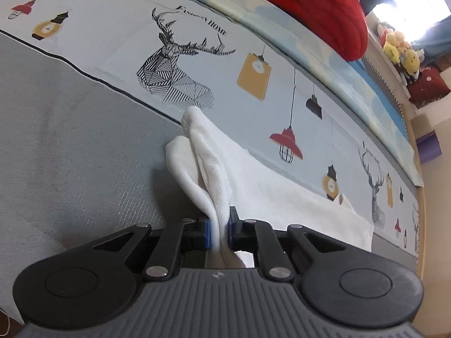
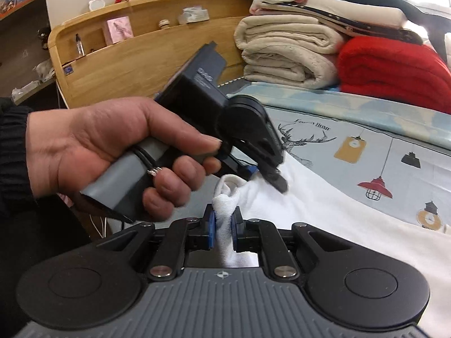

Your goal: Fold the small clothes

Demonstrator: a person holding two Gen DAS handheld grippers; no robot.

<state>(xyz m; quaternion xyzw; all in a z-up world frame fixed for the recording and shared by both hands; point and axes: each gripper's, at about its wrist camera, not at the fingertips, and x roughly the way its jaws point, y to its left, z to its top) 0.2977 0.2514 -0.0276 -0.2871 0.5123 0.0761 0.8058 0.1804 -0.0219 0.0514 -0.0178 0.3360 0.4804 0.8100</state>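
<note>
Left wrist view: left gripper [image 1: 219, 229] pinches bunched fold of white soft knit garment [image 1: 208, 169], rest spread flat on grey patterned bedsheet [image 1: 70, 129].
Right wrist view: right gripper [image 2: 224, 231] clamps another bunched corner of garment [image 2: 324, 214]; person's hand [image 2: 112, 152] holds left gripper [image 2: 263, 174] just beside.

White garment [image 1: 214, 169], bunched, on bed

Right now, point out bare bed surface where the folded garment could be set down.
Free: the grey sheet left of the white garment, and the printed strip around the deer print. Crowded: the far edge, with red blanket and beige blankets stacked.
</note>
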